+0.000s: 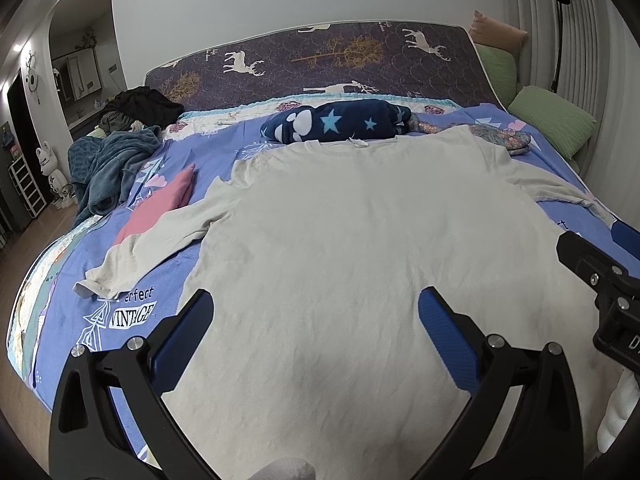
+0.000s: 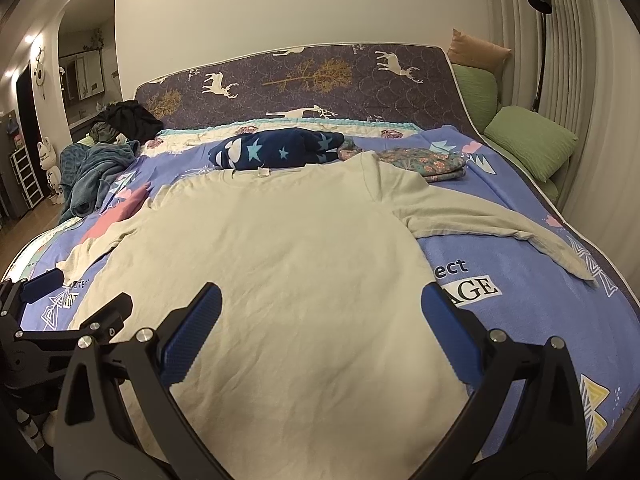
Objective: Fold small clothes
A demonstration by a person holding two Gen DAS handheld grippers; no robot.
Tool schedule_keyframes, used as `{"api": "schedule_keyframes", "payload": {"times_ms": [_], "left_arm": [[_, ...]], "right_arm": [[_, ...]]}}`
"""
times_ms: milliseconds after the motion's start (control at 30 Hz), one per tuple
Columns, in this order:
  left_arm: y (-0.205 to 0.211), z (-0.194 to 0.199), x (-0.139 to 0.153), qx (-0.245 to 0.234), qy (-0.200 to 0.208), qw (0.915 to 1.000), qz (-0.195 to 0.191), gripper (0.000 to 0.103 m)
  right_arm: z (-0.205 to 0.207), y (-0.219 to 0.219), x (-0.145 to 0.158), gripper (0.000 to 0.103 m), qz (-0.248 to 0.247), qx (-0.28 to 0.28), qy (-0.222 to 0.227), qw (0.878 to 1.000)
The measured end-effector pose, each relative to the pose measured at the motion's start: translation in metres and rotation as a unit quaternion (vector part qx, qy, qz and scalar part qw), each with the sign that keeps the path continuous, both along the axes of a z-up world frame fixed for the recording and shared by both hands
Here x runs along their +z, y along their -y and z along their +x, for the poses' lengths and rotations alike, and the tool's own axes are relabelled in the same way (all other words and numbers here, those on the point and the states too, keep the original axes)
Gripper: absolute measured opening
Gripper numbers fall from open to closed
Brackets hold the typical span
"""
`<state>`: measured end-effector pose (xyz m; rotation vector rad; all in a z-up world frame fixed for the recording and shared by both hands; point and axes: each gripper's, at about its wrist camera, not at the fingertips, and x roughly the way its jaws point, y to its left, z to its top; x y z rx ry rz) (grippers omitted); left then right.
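A cream long-sleeved shirt (image 1: 344, 248) lies flat on the blue bedspread (image 1: 224, 152), collar toward the headboard, both sleeves spread out; it also shows in the right wrist view (image 2: 280, 264). My left gripper (image 1: 316, 312) is open and empty, hovering over the shirt's lower left part. My right gripper (image 2: 322, 304) is open and empty over the shirt's lower right part. The right gripper shows at the right edge of the left wrist view (image 1: 596, 268). The left gripper shows at the left edge of the right wrist view (image 2: 76, 308).
A folded navy star blanket (image 1: 336, 124) and a folded floral garment (image 2: 424, 162) lie beyond the collar. A folded pink piece (image 1: 160, 204) lies by the left sleeve. A teal blanket (image 1: 108, 164) and dark clothes (image 1: 140, 106) are piled far left. Green pillows (image 1: 552, 120) sit at right.
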<state>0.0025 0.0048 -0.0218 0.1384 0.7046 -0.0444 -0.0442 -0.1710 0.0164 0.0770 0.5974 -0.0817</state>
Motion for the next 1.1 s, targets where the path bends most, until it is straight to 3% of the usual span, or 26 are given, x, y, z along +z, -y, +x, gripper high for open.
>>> {"api": "schedule_keyframes", "payload": {"times_ms": [367,600,1000,1100], "left_arm": [[-0.003,0.003,-0.001,0.0,-0.004,1.0,-0.005,0.102],[-0.009,0.009,-0.012,-0.003,-0.035,0.9992,-0.016,0.102],[-0.016,0.003,-0.005,0.004,0.018,0.9998,-0.012,0.102],[-0.022,0.001,-0.004,-0.007,0.037,0.9986,-0.036,0.102]], "right_arm": [[0.003,-0.002,0.0,0.101,-0.002,0.003,-0.005,1.0],[0.007,-0.005,-0.003,0.101,-0.002,0.004,-0.013,1.0],[0.012,-0.006,-0.006,0.101,-0.007,0.003,-0.017,1.0],[0.016,-0.007,-0.005,0.101,-0.016,0.009,-0.023,1.0]]}}
